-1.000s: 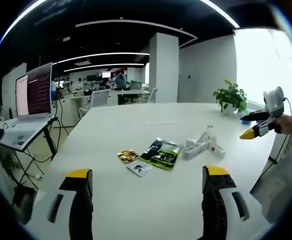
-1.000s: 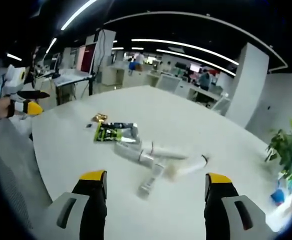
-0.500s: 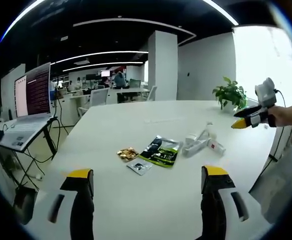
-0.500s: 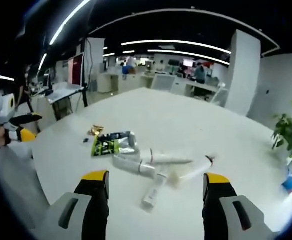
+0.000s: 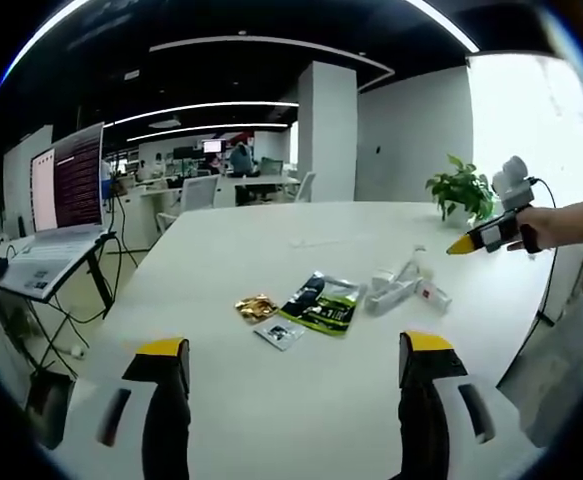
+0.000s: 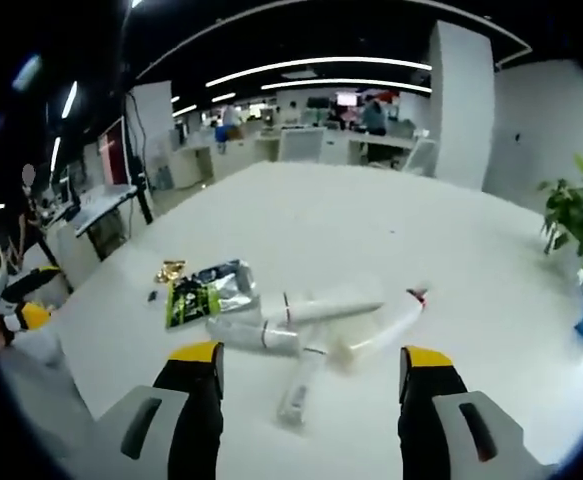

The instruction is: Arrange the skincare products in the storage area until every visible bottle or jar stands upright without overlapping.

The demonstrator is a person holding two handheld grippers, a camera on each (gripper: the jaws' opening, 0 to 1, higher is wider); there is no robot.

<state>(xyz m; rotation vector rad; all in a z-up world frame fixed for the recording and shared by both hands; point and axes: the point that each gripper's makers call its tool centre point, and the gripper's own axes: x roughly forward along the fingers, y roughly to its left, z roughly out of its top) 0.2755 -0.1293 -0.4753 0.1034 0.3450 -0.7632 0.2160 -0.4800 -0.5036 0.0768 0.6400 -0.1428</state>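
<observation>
White tubes (image 6: 311,335) lie toppled and crossing on the table (image 6: 371,220), beside a green packet (image 6: 196,295). Both the left gripper (image 5: 286,355) and the right gripper (image 6: 309,362) hover wide apart, holding nothing.

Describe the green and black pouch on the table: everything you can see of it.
The green and black pouch is a flat, glossy foil-like packet lying on the white table. Its printed face is black with bright green, and one end is silvery. A small gold packet and a small grey sachet lie close beside it; on its other side is the heap of toppled white tubes, the nearest touching or nearly touching it. Neither gripper is near it.
</observation>
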